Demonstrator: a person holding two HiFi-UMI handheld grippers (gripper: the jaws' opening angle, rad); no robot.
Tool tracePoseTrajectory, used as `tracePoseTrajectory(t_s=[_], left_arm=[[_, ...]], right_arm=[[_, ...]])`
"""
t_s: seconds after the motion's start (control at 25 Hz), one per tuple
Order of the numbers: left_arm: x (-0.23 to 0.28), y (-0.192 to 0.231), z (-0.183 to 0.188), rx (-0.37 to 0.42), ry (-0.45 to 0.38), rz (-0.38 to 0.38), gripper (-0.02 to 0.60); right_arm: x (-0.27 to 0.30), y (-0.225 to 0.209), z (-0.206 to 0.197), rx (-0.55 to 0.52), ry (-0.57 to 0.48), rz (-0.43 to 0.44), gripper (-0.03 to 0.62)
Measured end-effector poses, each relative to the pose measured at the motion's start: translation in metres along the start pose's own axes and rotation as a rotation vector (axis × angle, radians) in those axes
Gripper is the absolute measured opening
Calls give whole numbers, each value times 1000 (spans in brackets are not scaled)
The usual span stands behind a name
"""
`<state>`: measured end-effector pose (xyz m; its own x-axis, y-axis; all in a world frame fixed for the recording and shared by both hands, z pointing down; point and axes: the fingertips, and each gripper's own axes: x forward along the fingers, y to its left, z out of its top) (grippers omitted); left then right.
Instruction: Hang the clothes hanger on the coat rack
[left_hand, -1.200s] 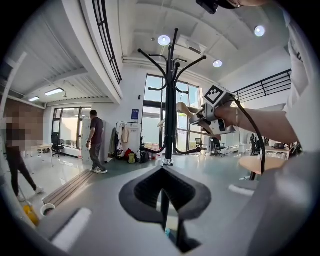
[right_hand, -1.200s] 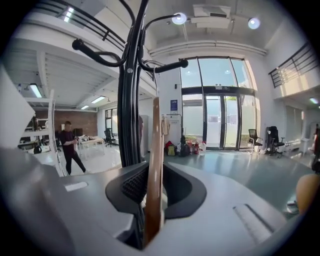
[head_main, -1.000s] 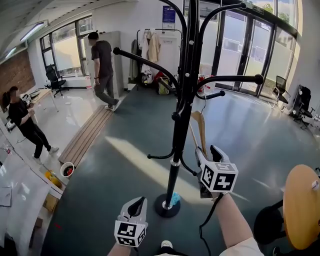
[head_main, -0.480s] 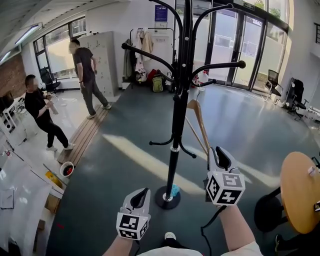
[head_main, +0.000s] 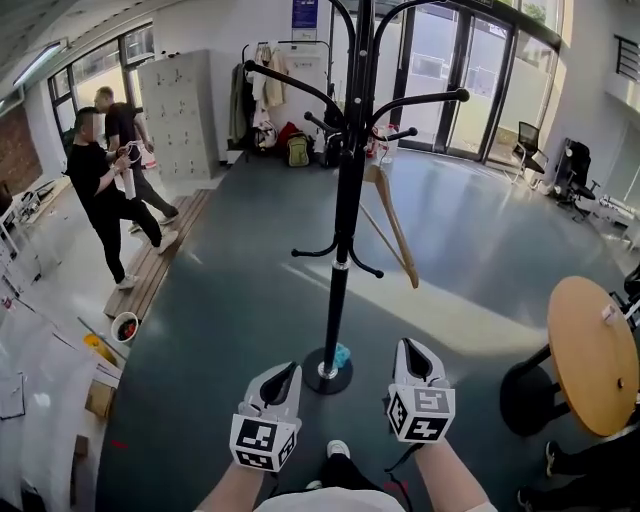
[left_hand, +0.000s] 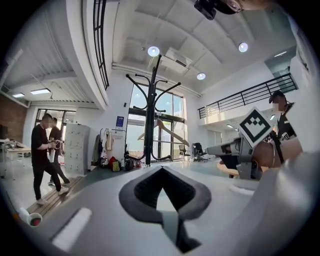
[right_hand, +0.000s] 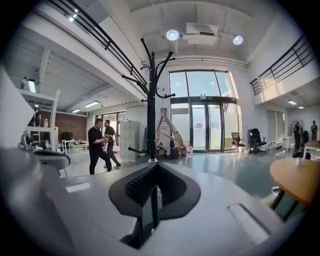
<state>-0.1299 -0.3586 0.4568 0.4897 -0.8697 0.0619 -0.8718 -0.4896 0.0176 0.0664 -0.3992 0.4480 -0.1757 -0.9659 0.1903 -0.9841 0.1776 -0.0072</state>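
Near the bottom edge of the head view, the left hand-held gripper (head_main: 280, 380) and the right hand-held gripper (head_main: 412, 352) sit side by side, low and well apart from the work. Each gripper's own view shows its jaws drawn together with nothing between them, so both are empty.

Farther off, the black coat rack (head_main: 340, 250) stands upright on its round base (head_main: 328, 376). The wooden clothes hanger (head_main: 396, 232) hangs just right of the pole from one of the upper arms, tilted so that its long arm slopes down to the right. How its hook sits on the rack arm is too small to tell.

Going by this, the hanging itself looks done and the step in hand is a clean retreat and a check:
- Keep both grippers low and near, clear of the short lower hooks on the pole, so that nothing nudges the rack.
- Watch whether the hanger settles or swings; a tilted hanger may ride toward the tip of its arm.
- If it seems loose, approach from the right, take the sloping wooden arm and lift the hook farther in toward the pole.

A round wooden desk (head_main: 590, 370) stands at the right, and two people (head_main: 100, 190) are at the far left.
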Motion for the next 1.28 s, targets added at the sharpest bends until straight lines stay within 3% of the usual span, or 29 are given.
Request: tracePoseTrajectory(t_s=[0.24,0.6,0.88,1.28], left_arm=[[-28,-21,-3,-20,-13,-36,0],[-72,-49,-7,-23,-22,-27,0],[-114,-103,-13,-7,3,-6,0],[-220,-211,-33,-5,18,44,0]], right_arm=[[-46,16,-41,-2,41,-1,27],[-105,32,-74,-9,69,38,28],[-165,28,-102,-5,92,84,27],[-300,15,-136,31,78,133,27]])
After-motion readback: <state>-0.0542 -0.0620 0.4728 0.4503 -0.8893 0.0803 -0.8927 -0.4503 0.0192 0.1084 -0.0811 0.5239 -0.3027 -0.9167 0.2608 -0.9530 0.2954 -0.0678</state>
